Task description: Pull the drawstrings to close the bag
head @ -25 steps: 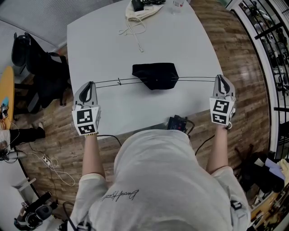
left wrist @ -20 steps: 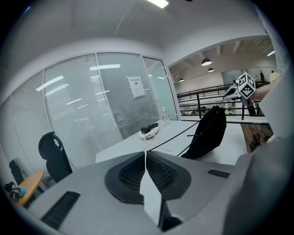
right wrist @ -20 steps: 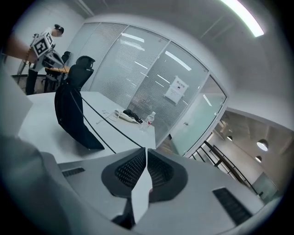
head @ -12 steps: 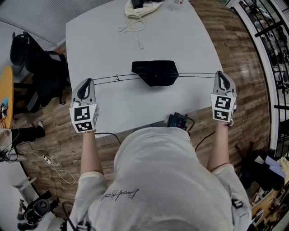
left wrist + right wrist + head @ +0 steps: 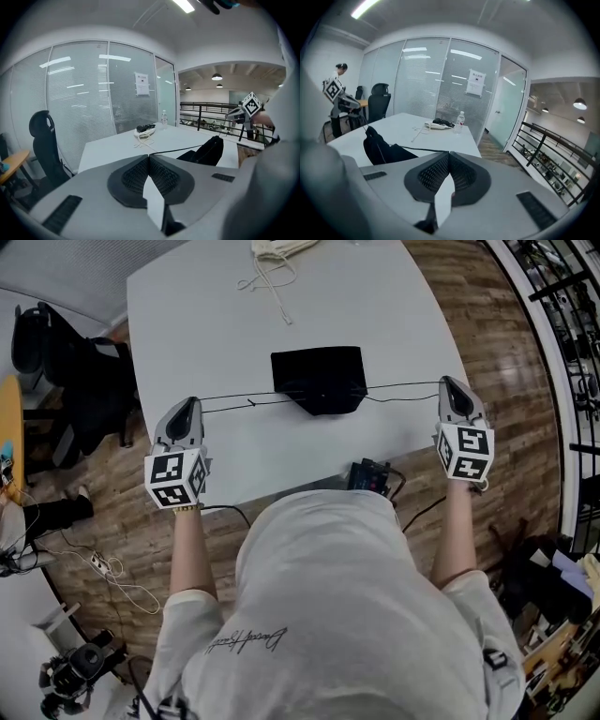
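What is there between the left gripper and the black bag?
Only a thin black drawstring, running from the left gripper, whose jaws are shut on it, to the bag over the white table; the head view shows it.

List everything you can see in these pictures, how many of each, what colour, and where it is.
drawstring bag: one, black, middle of the table
drawstrings: two, black, one running from each side of the bag to a gripper
table: one, white, in front of the person
cloth pouch: one, cream, table's far edge, cords trailing
water bottle: one, clear, beside the pouch
electronic box: one, black, table's near edge
office chair: one, black, left of the table
left gripper: one, grey, shut on a drawstring
right gripper: one, grey, shut on a drawstring
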Available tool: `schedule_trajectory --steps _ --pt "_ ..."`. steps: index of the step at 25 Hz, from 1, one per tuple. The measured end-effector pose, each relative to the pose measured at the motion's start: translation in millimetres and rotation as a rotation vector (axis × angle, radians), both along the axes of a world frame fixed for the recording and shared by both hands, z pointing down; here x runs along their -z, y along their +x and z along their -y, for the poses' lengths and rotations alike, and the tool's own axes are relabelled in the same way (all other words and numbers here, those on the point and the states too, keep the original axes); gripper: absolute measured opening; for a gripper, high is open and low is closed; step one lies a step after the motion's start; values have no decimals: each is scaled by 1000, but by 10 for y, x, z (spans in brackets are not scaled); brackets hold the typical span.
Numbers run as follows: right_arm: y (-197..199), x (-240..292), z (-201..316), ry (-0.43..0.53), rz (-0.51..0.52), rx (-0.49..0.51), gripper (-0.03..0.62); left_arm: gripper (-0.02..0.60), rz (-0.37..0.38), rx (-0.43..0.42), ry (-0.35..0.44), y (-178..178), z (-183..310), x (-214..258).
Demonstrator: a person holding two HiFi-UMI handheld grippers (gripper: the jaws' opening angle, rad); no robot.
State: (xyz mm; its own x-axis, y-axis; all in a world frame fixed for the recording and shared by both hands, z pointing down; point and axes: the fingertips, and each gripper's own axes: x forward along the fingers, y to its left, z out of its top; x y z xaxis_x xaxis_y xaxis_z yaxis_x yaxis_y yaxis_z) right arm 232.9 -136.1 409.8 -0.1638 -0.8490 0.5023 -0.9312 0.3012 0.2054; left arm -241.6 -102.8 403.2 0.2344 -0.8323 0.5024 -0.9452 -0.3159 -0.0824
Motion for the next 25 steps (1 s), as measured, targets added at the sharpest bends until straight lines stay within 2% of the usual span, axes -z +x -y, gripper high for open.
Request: schedule_trajectory --steps 5,11,18,25 --pt "-200 -13 -59 -11 139 18 26 17 -138 -5 -21 230 -61 -61" --pt "-537 20 -138 -22 221 93 26 17 -218 -45 1 565 -106 18" --pt "-965 79 -222 -30 280 192 26 17 -260 -84 26 928 -166 80" --pt "-1351 130 -319 -42 314 289 26 17 -252 -109 53 1179 -182 161"
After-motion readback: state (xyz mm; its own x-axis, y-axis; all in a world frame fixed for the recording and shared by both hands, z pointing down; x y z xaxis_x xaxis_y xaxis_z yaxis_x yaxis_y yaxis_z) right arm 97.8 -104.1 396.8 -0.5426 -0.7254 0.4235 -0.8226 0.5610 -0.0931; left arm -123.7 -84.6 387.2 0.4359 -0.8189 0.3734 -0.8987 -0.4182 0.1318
